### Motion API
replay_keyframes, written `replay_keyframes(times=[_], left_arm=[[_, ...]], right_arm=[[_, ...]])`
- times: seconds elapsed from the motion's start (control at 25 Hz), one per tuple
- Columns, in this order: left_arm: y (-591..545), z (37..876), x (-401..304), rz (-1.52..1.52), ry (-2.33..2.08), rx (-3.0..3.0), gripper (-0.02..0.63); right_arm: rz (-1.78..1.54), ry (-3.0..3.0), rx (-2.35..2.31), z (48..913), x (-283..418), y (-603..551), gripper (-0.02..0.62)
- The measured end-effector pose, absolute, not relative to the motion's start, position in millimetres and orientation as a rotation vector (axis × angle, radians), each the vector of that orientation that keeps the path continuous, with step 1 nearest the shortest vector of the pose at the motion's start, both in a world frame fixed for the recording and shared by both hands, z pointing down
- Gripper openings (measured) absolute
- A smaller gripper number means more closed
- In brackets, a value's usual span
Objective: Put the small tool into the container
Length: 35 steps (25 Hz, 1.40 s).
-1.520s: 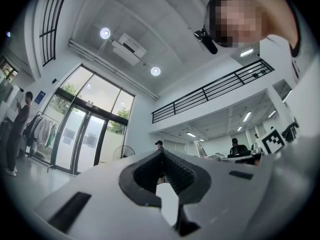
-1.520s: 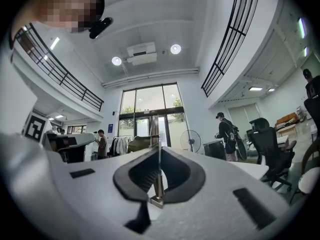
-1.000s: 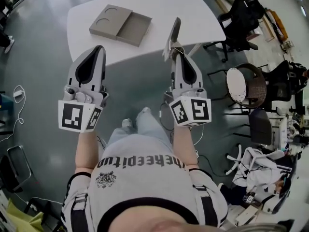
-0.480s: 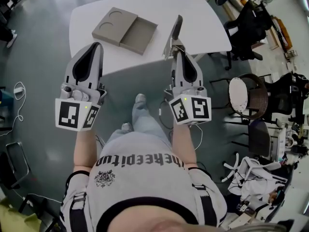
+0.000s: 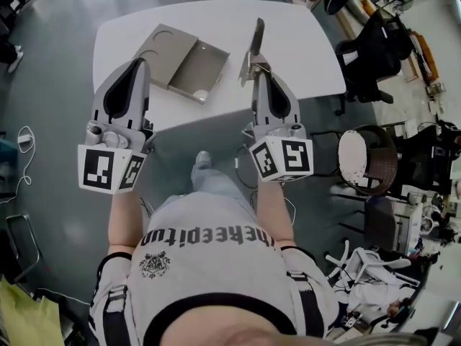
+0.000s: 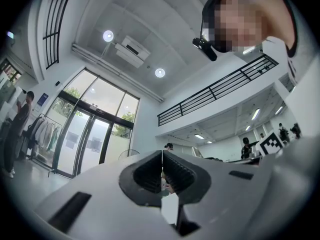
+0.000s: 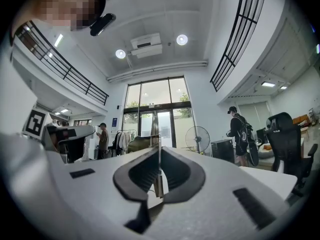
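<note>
The fingers [image 7: 145, 173] of the right gripper [image 7: 159, 153] are pressed together on the small tool [image 5: 256, 38]. In the right gripper view the tool is a thin flat strip squeezed between the two dark pads. It sticks straight out past the tips. Only the width of the thin strip keeps the pads apart.

In the head view the tool is dark and flat and points away from the person. It is over the white desk [image 5: 295, 27], held up in the fingers and not lying down. It is not in the container [image 5: 180, 60]. The container is near it, on its left, and the two do not touch.

The container is gray and lies open and flat on the desk. Its far half has a round dent in it. Its near half is a low tray with a little white thing [image 5: 202, 94] in the corner closest to the person. It is too small to tell what that is.

The fingers [image 6: 147, 174] of the left gripper [image 6: 161, 155] are pushed tight together, with just a thin line between them. Nothing is held there. In the head view this gripper's tip is by the near left side of the desk, just beside the container's left edge.

Both grippers point forward, side by side and well apart, with their marker cubes close to the person's body.
</note>
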State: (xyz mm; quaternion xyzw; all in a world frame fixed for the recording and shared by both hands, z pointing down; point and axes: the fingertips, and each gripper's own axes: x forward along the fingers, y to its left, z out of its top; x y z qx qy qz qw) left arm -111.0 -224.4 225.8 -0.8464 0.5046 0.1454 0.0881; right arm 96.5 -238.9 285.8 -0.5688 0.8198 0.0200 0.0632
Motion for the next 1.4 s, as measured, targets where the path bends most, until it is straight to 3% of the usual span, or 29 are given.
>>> replay_keyframes(times=[0.4,1.4], left_arm=[[-290,232,-98,0.428,1.597,-2.470,0.009],[-351,263,-98,0.288,1.830,-2.368,0.009]], right_arm=[[0.191,2.739,-1.592,319,89,-319,0.005],[1.342,3.504,-0.826,499,34,-383,0.005]])
